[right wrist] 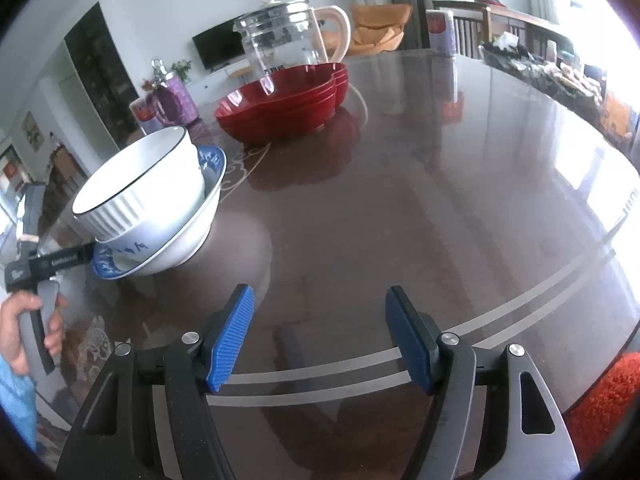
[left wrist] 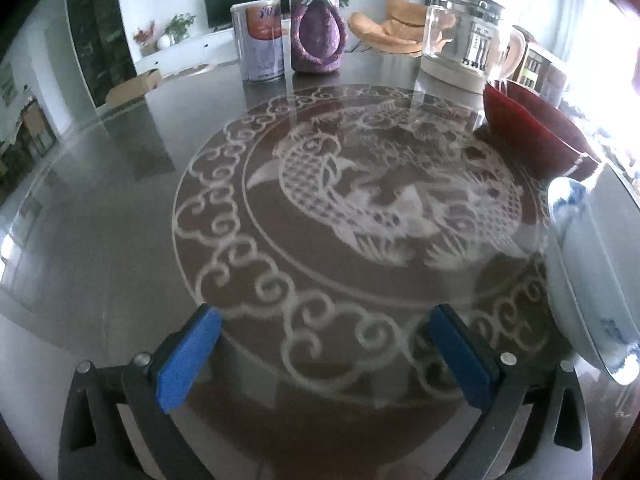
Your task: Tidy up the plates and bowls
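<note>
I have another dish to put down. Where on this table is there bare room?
Bare room: the dark tabletop right of the blue-and-white bowl and red plates, ahead of the right gripper; also the etched glass ahead of the left gripper. Crowded: the far edge by the glass kettle, can and purple jar.

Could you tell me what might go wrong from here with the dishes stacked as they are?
The white ribbed bowl sits tilted inside the blue-patterned bowl, so a nudge from the open left gripper might tip it out. The red plates sit stacked right in front of the glass kettle, so lifting them carelessly could knock it.
</note>
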